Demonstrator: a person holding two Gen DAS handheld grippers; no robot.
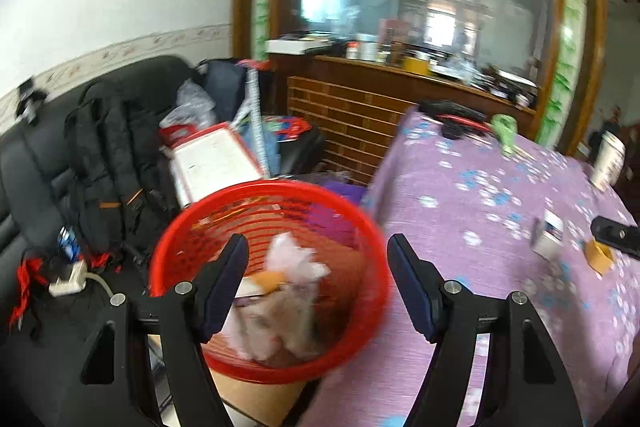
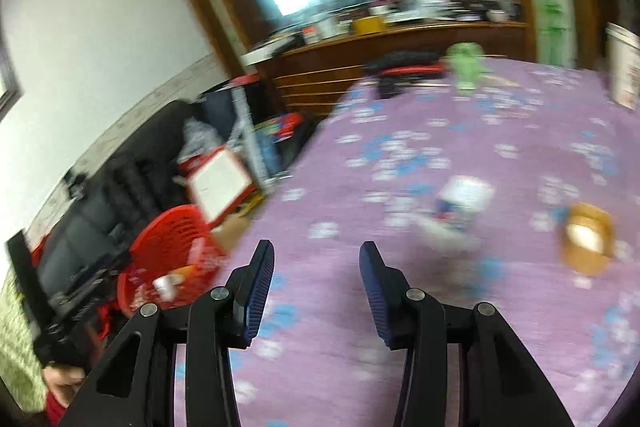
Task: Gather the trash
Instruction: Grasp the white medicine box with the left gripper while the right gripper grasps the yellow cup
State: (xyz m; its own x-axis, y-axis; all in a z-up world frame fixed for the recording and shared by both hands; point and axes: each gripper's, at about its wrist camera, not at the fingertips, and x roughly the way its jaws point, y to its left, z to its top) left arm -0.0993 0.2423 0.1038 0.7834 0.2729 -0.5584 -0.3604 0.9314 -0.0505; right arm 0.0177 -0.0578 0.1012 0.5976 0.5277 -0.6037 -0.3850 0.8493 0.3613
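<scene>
A red mesh basket (image 1: 276, 187) stands on the floor beside the table, with crumpled white and pink tissue (image 1: 296, 263) and other paper scraps (image 1: 272, 331) inside it. My left gripper (image 1: 318, 255) hovers over the basket, open, with nothing pressed between its pads. My right gripper (image 2: 316, 267) is open above the purple flowered tablecloth (image 2: 360, 187) and holds nothing. Ahead of it to the right lie a small white and blue box (image 2: 464, 199) and a brown cardboard piece (image 2: 588, 243). The basket (image 2: 172, 239) shows far left in the blurred right wrist view.
A black backpack (image 1: 108, 179) leans on a dark sofa left of the basket, with a white power strip (image 1: 68, 279) below it. On the table stand a white cup (image 1: 608, 159), a green object (image 1: 506, 131) and a black and red item (image 1: 456, 119). A cardboard box (image 1: 256, 399) sits under the basket.
</scene>
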